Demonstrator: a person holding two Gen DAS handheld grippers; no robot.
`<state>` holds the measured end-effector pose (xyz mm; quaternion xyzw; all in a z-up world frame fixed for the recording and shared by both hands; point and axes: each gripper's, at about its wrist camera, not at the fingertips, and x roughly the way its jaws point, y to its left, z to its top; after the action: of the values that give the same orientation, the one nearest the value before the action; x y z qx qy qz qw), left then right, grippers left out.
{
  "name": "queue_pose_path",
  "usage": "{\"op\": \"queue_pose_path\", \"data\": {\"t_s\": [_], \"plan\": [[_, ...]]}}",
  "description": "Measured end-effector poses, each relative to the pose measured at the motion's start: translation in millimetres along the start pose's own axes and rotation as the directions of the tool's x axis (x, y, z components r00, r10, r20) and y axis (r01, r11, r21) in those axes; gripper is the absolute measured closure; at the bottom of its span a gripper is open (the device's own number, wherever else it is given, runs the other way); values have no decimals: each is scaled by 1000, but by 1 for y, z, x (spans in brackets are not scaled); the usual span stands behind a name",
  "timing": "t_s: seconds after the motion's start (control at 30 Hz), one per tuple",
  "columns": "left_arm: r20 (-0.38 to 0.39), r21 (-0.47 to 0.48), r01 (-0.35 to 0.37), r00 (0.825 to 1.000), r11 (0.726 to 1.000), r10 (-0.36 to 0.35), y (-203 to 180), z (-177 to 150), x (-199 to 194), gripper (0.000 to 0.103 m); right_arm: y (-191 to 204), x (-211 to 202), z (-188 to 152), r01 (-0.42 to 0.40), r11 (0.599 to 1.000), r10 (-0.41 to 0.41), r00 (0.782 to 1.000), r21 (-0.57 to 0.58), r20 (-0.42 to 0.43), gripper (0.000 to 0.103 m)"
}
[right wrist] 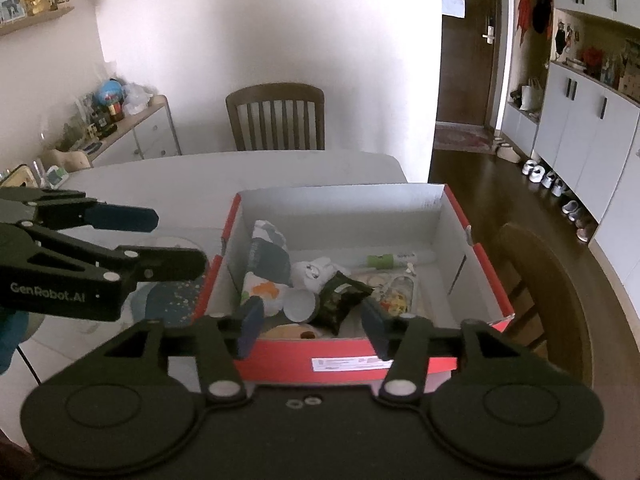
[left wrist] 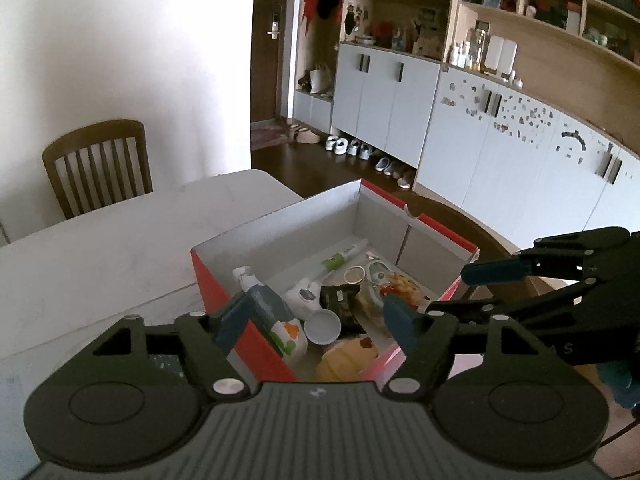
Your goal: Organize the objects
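You are holding both the left hand-held gripper [left wrist: 316, 322] and the right hand-held gripper [right wrist: 312, 330] released and empty above the red box [right wrist: 344, 364] on the tabletop [right wrist: 192, 184]. Its jumbled contents, like the dark snack packet [right wrist: 340, 296], are sitting loosely, so a careless reach risks snagging neighbours or tipping the box.

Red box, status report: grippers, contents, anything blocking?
Left gripper open, empty. Right gripper open, empty. Box on table, full of items. Nothing blocking.

Matt cardboard box [right wrist: 344, 364] (red outside); wooden chair [right wrist: 276, 116]
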<state>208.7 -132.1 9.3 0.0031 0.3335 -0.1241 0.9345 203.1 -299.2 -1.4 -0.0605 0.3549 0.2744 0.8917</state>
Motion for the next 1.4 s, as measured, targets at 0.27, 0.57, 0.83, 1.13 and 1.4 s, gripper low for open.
{"op": "queue_pose_path", "data": {"t_s": [0.27, 0.57, 0.83, 1.13, 1.4], "plan": [[4, -37, 1, 1000, 999, -1, 7, -6, -6, 15, 4, -12, -5, -9, 1000, 8, 999, 25, 45, 27], [12, -69, -15, 1000, 998, 16, 16, -13, -11, 0, -1, -23, -10, -24, 997, 17, 995, 72, 94, 3], [30, -79, -6, 999, 997, 9, 15, -16, -16, 0, 3, -23, -11, -48, 995, 39, 995, 89, 94, 1], [52, -45, -30, 998, 999, 32, 8, -16, -19, 0, 5, -23, -13, -49, 995, 41, 995, 86, 89, 1], [44, -46, -42, 998, 998, 44, 8, -18, -21, 0, 6, -23, -15, -49, 995, 42, 995, 88, 90, 1]]}}
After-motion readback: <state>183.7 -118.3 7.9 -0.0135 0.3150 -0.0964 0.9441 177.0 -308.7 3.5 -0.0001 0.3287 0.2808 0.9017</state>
